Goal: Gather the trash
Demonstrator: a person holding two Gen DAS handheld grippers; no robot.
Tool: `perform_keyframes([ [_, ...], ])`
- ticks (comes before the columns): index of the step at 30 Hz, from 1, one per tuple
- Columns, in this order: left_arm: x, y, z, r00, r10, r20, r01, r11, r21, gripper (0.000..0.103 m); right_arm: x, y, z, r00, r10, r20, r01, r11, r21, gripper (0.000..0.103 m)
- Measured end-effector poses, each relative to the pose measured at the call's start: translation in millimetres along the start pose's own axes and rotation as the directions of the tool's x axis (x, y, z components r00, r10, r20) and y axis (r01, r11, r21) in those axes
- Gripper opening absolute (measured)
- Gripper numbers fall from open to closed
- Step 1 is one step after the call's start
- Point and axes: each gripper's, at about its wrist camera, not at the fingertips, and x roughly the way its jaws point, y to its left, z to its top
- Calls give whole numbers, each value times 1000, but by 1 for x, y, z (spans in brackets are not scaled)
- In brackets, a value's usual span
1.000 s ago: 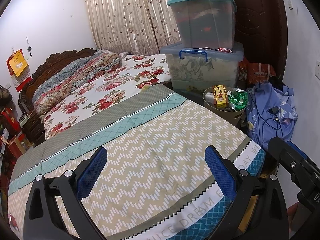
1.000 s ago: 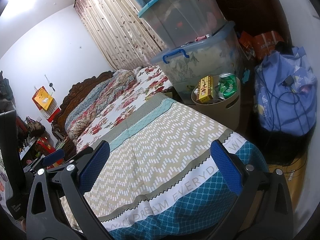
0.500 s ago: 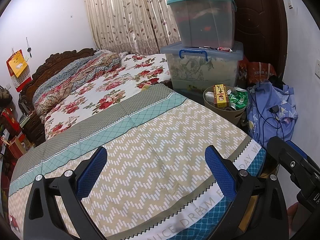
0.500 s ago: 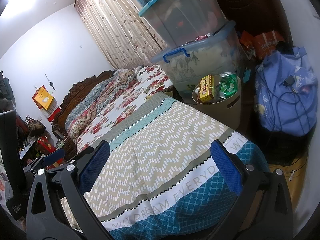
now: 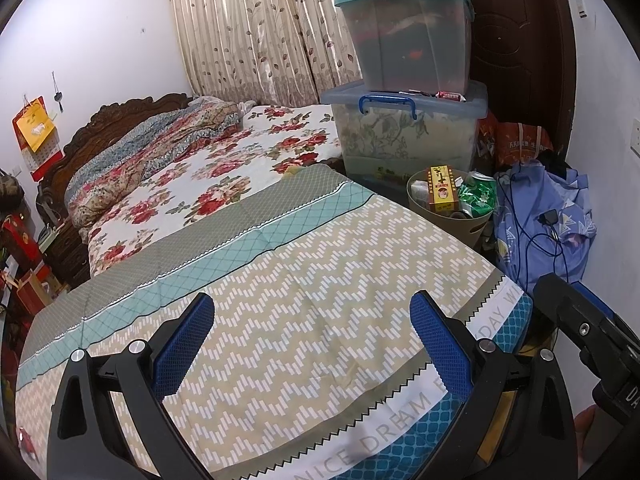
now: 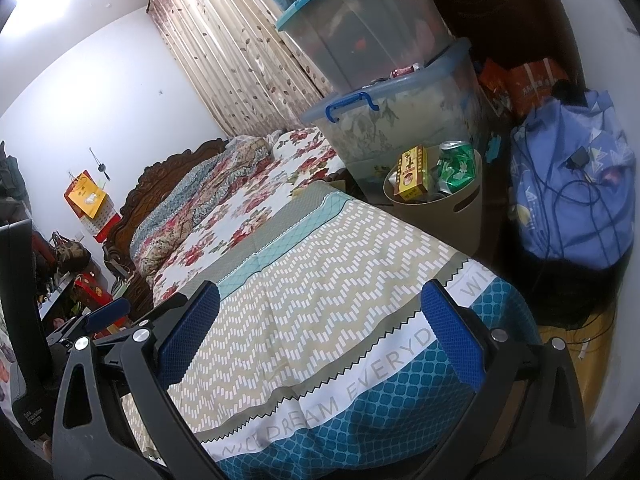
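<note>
Fingers of the left gripper (image 5: pixel 312 340) stand wide apart with nothing between them, hanging over the chevron-patterned bedspread (image 5: pixel 304 280) in the left wrist view. Past the far corner of the bed, a beige trash bin (image 5: pixel 452 220) sits on the floor, just in front of the stacked clear storage boxes (image 5: pixel 408 80). Inside it stand a yellow carton (image 5: pixel 440 190) and a crushed green can (image 5: pixel 478 196), side by side above the rim. A blue cloth bundle (image 5: pixel 540 216) with a dark cable lies just right of the bin. At the right edge, part of the right gripper (image 5: pixel 584 320) shows.

From the right wrist view, the right gripper (image 6: pixel 320 328) is likewise spread wide and empty above the bedspread (image 6: pixel 320 288), near its teal border. The trash bin (image 6: pixel 440 216) stands beyond the bed's corner, holding the yellow carton (image 6: pixel 412 174) and green can (image 6: pixel 456 166), with the storage boxes (image 6: pixel 380 80) behind and the blue bundle (image 6: pixel 572 184) to its right. The left gripper (image 6: pixel 106 312) appears at the left edge.
</note>
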Motion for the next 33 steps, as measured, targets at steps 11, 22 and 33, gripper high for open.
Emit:
perform_keyframes([
  [11,1,1,-3,1000,-1,-4,1,1000,0,94,1,1,-3,1000,0,-3,0,1000,2,99],
  [22,2,-1,-9,1000,-4,-7,4,1000,2,94,1,0,-2,1000,0,-4,0,1000,2,99],
  [33,3,-3,-12,1000,-5,-10,5,1000,4,94,1,1,-1,1000,0,-5,0,1000,3,99],
])
